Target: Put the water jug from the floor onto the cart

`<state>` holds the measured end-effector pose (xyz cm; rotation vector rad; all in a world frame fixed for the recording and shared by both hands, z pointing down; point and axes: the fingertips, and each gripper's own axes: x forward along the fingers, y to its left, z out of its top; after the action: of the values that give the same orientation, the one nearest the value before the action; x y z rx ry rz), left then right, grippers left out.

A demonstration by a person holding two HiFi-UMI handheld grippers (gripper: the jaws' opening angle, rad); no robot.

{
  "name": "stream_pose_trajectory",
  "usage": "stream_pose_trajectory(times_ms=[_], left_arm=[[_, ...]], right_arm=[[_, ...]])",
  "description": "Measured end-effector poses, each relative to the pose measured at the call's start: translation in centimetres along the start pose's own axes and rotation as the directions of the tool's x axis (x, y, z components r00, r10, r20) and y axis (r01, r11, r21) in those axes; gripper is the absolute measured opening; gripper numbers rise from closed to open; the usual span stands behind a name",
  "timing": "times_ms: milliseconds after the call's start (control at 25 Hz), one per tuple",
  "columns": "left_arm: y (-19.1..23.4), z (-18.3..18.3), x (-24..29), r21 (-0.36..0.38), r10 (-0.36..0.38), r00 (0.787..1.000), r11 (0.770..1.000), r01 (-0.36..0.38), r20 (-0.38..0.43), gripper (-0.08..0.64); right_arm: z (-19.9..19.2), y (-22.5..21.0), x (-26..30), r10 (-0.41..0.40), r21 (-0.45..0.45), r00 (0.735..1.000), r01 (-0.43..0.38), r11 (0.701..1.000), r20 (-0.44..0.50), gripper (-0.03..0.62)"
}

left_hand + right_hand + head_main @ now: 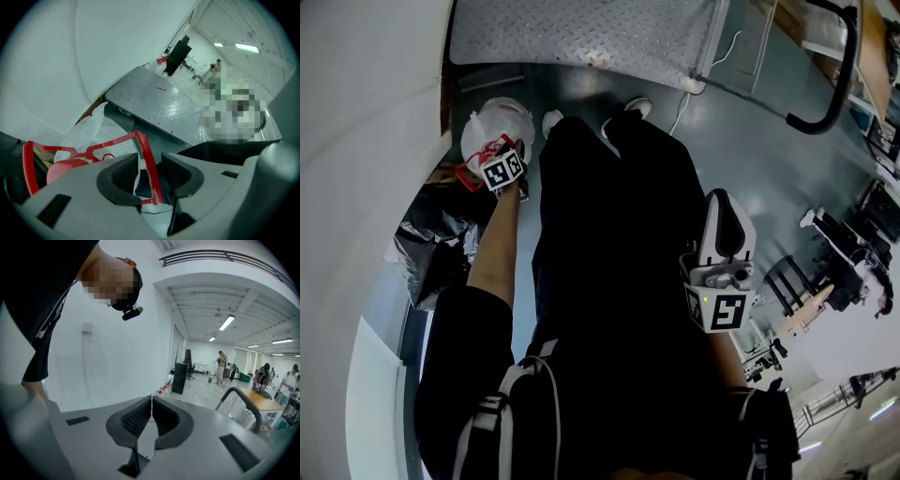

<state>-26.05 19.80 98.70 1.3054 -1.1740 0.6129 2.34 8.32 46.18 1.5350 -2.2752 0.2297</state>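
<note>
Head view: at 11 o'clock the left gripper (499,161) is lowered onto the white-wrapped water jug (492,127) on the floor (750,150), just below the cart (581,37) deck at 12. The right gripper (722,202) is held at 3 o'clock.

Left gripper view: the jaws are spread around the jug's red handle (149,161), with neither pad pressed on it.

Right gripper view: the jaws are pressed together, empty.

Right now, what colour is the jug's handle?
The handle is red, clearest in the left gripper view.

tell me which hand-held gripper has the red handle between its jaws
The left hand-held gripper: red handle between its open jaws. The right hand-held gripper is shut, empty.
</note>
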Motion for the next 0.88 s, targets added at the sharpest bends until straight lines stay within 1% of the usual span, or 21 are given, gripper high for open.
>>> stream_pose_trajectory(times_ms=[200,240,280,320,520,640,720,800,880], left_arm=[[-0.2,0.6,1.1,0.003,0.007,1.000,1.000,-0.007,0.023,0.152],[0.0,0.6,1.0,-0.006,0.019,1.000,1.000,-0.019,0.022,0.132],[0.1,0.5,0.9,-0.013,0.035,0.999,0.999,-0.035,0.015,0.084],[0.3,0.5,0.7,-0.020,0.046,0.999,0.999,-0.046,0.005,0.068],[0.8,0.6,-0.9,-0.063,0.059,0.998,0.996,-0.061,-0.031,0.061],[2.0,-0.7,-2.6,-0.136,0.078,0.994,0.987,-0.087,-0.073,0.061],[2.9,-1.5,-3.7,-0.166,0.093,0.990,0.980,-0.110,-0.107,0.061],[3.5,-1.5,-4.9,-0.173,0.103,0.988,0.977,-0.121,-0.111,0.061],[4.0,-0.9,-6.4,-0.189,0.108,0.990,0.974,-0.123,-0.088,0.061]], right_arm=[[-1.5,0.4,1.2,0.010,0.017,1.000,-0.010,1.000,-0.005,0.020],[-1.7,0.4,1.3,0.009,0.018,1.000,-0.008,1.000,-0.007,0.020],[-1.9,0.4,1.3,0.005,0.018,1.000,-0.005,1.000,-0.011,0.020],[-1.9,0.4,1.2,0.000,0.019,1.000,0.000,1.000,-0.014,0.020],[-0.7,0.4,0.9,-0.013,0.026,1.000,0.013,1.000,0.008,0.020],[0.6,0.6,0.2,-0.011,0.019,1.000,0.010,1.000,0.023,0.020],[1.6,0.8,-0.1,-0.009,0.029,0.999,0.008,1.000,0.039,0.020],[2.2,0.7,-0.5,-0.005,0.037,0.999,0.003,0.999,0.038,0.020],[2.8,0.6,-0.9,0.007,0.046,0.999,-0.009,0.999,0.042,0.020]])
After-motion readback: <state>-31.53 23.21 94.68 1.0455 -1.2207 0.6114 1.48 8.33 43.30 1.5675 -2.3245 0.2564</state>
